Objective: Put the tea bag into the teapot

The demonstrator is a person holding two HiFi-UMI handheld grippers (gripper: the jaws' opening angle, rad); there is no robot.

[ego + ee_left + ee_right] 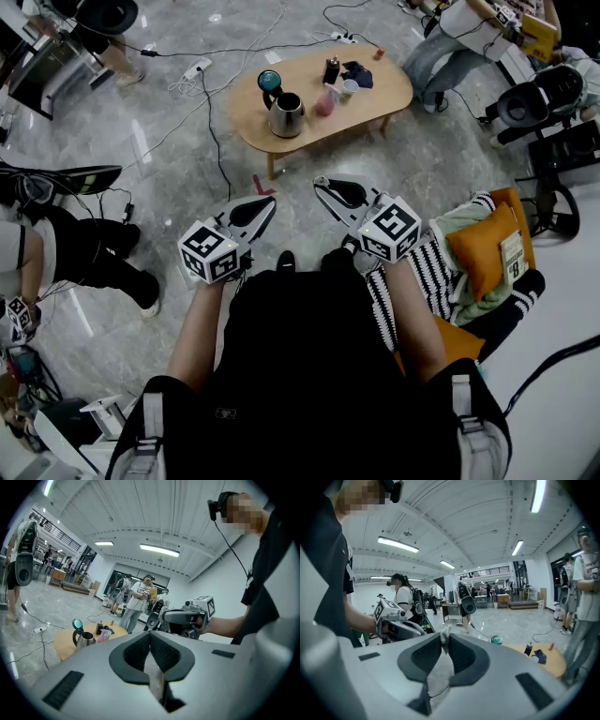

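White tea bag (445, 633), it seems, is pinched by the right gripper (442, 641); left gripper (150, 634) closed, empty.

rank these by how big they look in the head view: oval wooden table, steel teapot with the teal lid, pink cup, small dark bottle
1. oval wooden table
2. steel teapot
3. pink cup and small dark bottle: these look about alike, too close to rank.

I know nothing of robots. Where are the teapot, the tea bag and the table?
teapot (286, 116), head view, on its steel body.
tea bag (445, 634), right gripper view, on the white corner sticking up between the jaws.
table (373, 98), head view, on a bare part of its wooden top.
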